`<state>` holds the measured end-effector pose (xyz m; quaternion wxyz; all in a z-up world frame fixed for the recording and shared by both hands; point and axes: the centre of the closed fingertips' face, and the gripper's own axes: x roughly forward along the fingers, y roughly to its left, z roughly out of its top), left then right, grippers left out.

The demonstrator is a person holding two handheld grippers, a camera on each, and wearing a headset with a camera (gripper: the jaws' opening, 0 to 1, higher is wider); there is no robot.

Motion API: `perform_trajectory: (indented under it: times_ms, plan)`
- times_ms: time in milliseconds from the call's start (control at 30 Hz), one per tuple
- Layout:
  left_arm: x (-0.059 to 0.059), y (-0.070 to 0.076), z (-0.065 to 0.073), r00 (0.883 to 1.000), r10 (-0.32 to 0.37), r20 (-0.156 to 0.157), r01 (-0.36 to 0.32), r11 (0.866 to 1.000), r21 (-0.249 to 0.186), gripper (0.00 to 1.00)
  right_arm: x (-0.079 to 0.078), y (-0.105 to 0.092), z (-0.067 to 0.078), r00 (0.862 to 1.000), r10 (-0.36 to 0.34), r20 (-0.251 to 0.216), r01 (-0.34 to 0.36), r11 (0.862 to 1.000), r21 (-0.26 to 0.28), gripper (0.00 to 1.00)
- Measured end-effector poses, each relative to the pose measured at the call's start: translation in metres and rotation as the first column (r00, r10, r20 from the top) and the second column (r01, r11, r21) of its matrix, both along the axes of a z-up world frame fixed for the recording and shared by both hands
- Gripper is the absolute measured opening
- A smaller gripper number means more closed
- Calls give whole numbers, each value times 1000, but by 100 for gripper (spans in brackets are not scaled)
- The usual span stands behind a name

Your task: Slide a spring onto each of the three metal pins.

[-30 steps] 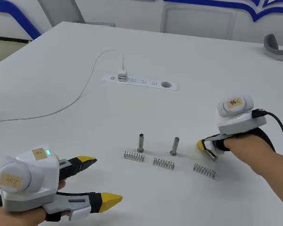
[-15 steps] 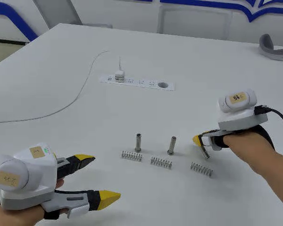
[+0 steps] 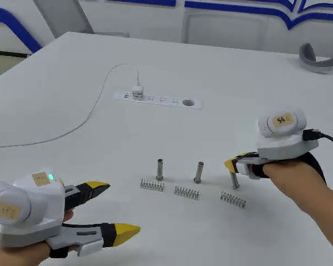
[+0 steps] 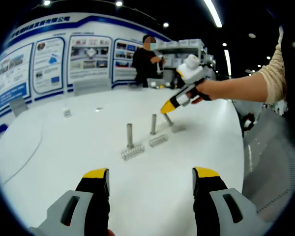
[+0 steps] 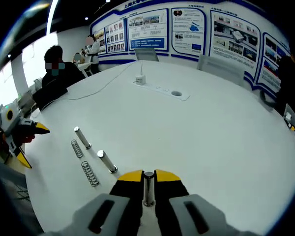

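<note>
One pin [image 3: 234, 180], its top being hidden, is being clenched by the right hand-held gripper [image 3: 231, 165]; the left hand-held gripper [image 3: 122, 208] is being held released. Three springs [image 3: 186, 192] are lying on the white surface [image 3: 238, 83].

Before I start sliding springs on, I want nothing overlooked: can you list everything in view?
silver metal pins: three, silver; two upright mid-table, the third gripped by the right tool.
coiled wire springs: three, silver; in a row before the pins.
white power strip: one, white; far behind the pins, white adapter plugged in.
white cable: one, white; curving across the table's left.
grey curved band: one, grey; far right corner.
white table: one, white; under everything.
left tool: one, yellow-tipped; open, near left.
right tool: one, yellow-tipped; shut on the third pin.
</note>
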<state>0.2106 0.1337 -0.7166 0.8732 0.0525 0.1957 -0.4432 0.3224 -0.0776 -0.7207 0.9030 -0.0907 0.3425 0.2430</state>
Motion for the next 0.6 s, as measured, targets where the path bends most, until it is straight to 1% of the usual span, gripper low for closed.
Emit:
perform_trajectory:
  times_ms: [67,100,267,433,600]
  plan:
    - [-1,0,0,1000,-1,0,1,1000,1,70,0,-3,1,1000,1,10,-1,1000,-1,9]
    - [-1,0,0,1000,-2,1,2,1000,2,70,1,-4,2,1000,4,23,-4,1000,0,9]
    - [-2,-1,1,1000,-4,2,4,1000,2,70,-3,-7,4,999,-3,39,3,1000,5,9]
    - [-3,0,3,1000,-3,6,3,1000,5,70,-7,-9,5,998,-4,68,3,1000,15,9]
    - [-5,-2,4,1000,-5,8,5,1000,4,70,-7,-11,6,996,-5,84,3,1000,22,9]
